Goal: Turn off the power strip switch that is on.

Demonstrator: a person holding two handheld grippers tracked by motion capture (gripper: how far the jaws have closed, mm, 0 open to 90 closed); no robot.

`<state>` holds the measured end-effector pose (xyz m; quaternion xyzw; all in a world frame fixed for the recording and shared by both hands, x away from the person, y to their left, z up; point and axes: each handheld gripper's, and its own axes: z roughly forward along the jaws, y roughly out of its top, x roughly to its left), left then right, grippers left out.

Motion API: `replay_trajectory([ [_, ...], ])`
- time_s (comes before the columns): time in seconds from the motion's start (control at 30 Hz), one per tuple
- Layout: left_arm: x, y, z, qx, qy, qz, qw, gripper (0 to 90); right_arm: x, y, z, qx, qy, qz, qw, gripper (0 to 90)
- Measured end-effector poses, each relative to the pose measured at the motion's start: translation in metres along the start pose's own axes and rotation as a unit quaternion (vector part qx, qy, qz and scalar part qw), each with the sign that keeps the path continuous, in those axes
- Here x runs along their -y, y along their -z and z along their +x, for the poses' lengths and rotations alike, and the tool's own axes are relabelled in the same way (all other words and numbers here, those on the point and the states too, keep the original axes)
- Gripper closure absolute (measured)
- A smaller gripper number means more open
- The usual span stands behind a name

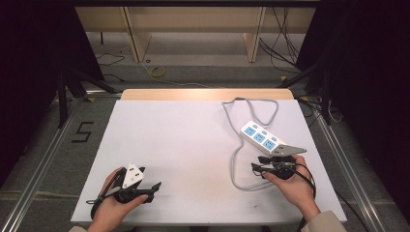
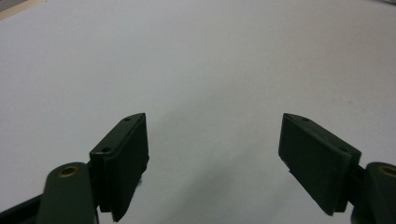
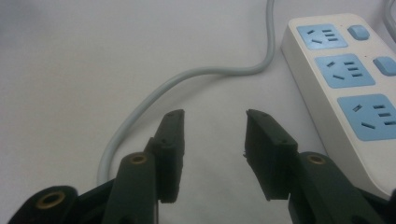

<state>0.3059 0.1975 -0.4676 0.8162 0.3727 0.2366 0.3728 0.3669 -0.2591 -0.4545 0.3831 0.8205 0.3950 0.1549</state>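
Your right gripper stands open and empty beside the power strip. Your left gripper gapes wide over bare table. A floor marking reads "5".

Left hand low at the near edge, left gripper jaws wide apart, right hand apparently angled inward, right gripper jaws parted, nothing between.
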Motion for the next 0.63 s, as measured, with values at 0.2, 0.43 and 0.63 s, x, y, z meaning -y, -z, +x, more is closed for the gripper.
replay_trajectory([
  [0.2,0.000,0.000,-0.001,0.001,-0.003,-0.001,1.0000,24.2,0.007,0.002,0.002,0.004,-0.009,-0.016,0.9998,56.9],
  [0.43,-0.001,0.000,-0.001,0.002,-0.003,-0.001,1.0000,24.1,0.011,0.001,0.003,0.003,-0.010,-0.023,0.9997,54.8],
  [0.63,-0.001,-0.001,-0.002,0.005,-0.006,0.002,1.0000,24.0,0.013,0.001,0.005,0.005,-0.009,-0.026,0.9996,53.6],
])
